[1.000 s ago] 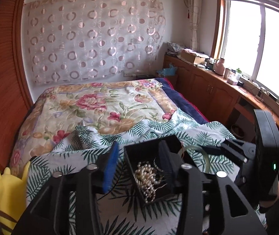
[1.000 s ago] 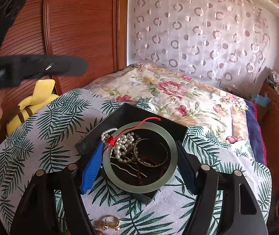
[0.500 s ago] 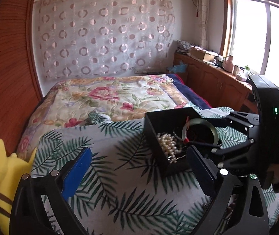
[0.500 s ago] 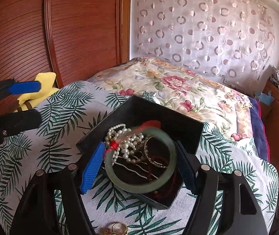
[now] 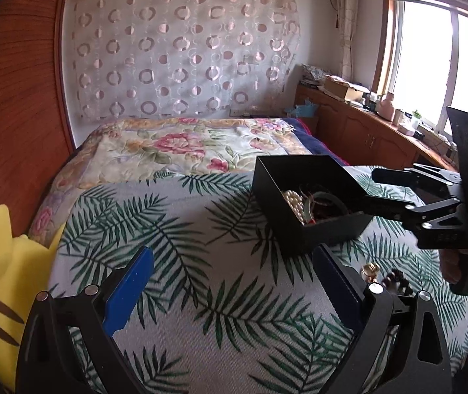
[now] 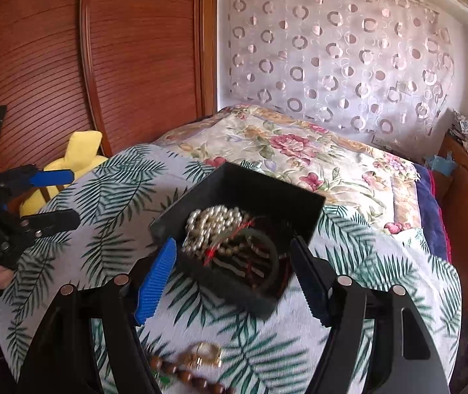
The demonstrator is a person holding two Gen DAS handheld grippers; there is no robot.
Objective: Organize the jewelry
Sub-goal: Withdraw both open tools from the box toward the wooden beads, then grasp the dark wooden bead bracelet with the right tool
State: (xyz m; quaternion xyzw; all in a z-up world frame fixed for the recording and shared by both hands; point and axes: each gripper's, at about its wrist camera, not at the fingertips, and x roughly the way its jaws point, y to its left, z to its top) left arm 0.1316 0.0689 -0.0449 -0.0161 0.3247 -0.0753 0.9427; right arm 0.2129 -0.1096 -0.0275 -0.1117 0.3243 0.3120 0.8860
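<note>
Both grippers wide apart, empty: right gripper (image 6: 234,275) straddling jewelry box (image 6: 234,193) (not touching).

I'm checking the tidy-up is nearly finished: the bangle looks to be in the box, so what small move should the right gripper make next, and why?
Probably lower the right gripper toward the gold ring and brown beads just below it. Its jaws are open and empty, the bangle lies in the box with the pearls, and those two pieces lie on the cloth outside the box.
</note>
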